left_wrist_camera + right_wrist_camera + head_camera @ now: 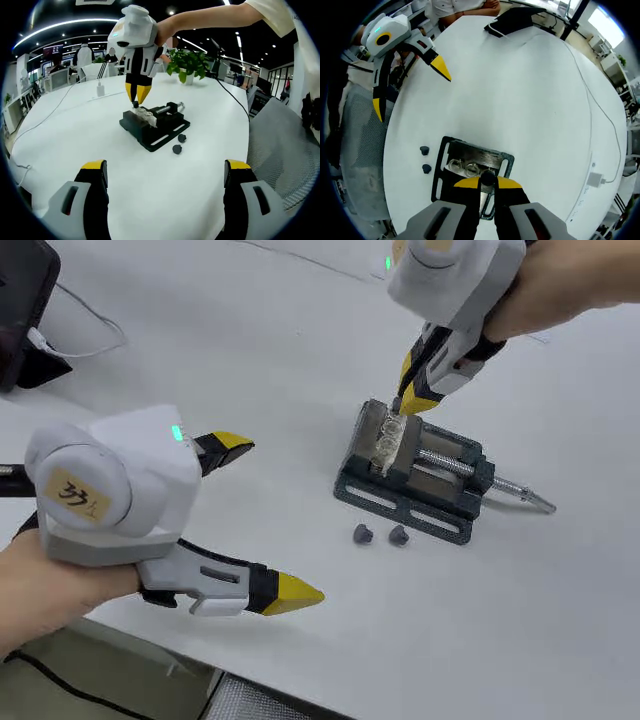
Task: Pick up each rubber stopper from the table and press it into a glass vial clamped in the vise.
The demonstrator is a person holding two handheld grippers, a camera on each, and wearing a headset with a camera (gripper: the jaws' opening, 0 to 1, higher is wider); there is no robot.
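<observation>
The right gripper (413,403) is at the far right, pointing down over the vise (404,468). Its jaws are closed on a dark rubber stopper (488,177). In the right gripper view this stopper sits btw. the two yellow tips, directly above the glass vials (388,440), which stand clamped in the left end of the vise. Whether the stopper already touches a vial, I cannot tell.

A second stopper (363,533) and a third stopper (398,535) lie side by side on the white table (250,340), just beside the near edge of the vise base, apart from each other.

The left gripper (267,518) is at the near left, well apart from the vise. Its jaws are spread wide w/ nothing btw. them, and the tips point right, approx. toward the vise. In the left gripper view the vise and both loose stoppers are ahead of it, w/ the right gripper standing upright over the vials.
</observation>
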